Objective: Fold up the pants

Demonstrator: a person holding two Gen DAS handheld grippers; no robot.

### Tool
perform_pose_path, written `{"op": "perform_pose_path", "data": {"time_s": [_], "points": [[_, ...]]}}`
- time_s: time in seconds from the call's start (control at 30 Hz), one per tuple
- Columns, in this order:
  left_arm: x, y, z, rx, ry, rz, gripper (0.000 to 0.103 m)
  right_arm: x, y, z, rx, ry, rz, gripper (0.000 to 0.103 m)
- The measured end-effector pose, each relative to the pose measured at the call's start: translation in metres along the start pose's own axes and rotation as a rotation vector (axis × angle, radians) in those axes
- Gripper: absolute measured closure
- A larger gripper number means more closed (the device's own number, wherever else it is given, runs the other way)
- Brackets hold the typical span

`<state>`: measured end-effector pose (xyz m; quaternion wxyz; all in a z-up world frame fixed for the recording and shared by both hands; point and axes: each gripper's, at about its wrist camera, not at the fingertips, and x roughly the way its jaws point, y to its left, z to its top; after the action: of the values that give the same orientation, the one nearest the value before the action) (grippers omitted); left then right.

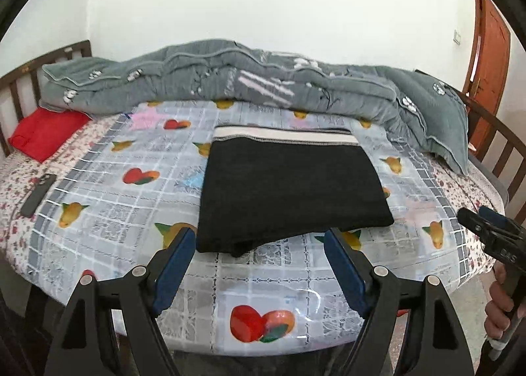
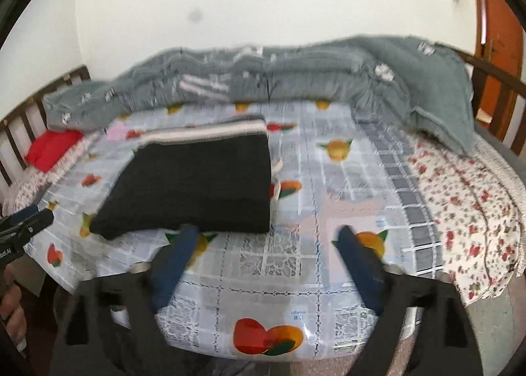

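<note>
Pants: on the sheet, middle
Quilt: behind the pants
Phone: far left of the pants

grey quilt, red cloth — phone

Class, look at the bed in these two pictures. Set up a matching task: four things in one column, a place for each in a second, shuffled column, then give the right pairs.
Things:
1. black pants
2. grey quilt
3. red cloth
4. phone

Places:
A. bunched along the far side of the bed, by the wall
B. folded in the middle of the fruit-print sheet
C. flat near the left edge, on the flowered cover
D. far left corner, beside the wooden rail

Pairs: 1-B, 2-A, 3-D, 4-C
</note>
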<state>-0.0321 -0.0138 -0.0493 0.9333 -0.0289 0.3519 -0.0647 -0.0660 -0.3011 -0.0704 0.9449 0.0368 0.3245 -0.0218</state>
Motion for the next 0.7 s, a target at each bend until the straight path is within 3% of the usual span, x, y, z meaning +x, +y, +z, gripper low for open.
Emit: {"op": "perform_pose_path", "data": {"time_s": [0.2, 0.7], "points": [[-0.021, -0.001, -0.002, -0.015, -0.013, 0.017, 0.019, -0.038, -0.001, -0.002, 0.001, -0.050, -0.021, 0.007], [-0.047, -0.017, -0.006, 0.025, -0.070, 0.040, 0.017, -0.063, 0.003, -0.007, -0.004, -0.072, -0.026, 0.007]]}}
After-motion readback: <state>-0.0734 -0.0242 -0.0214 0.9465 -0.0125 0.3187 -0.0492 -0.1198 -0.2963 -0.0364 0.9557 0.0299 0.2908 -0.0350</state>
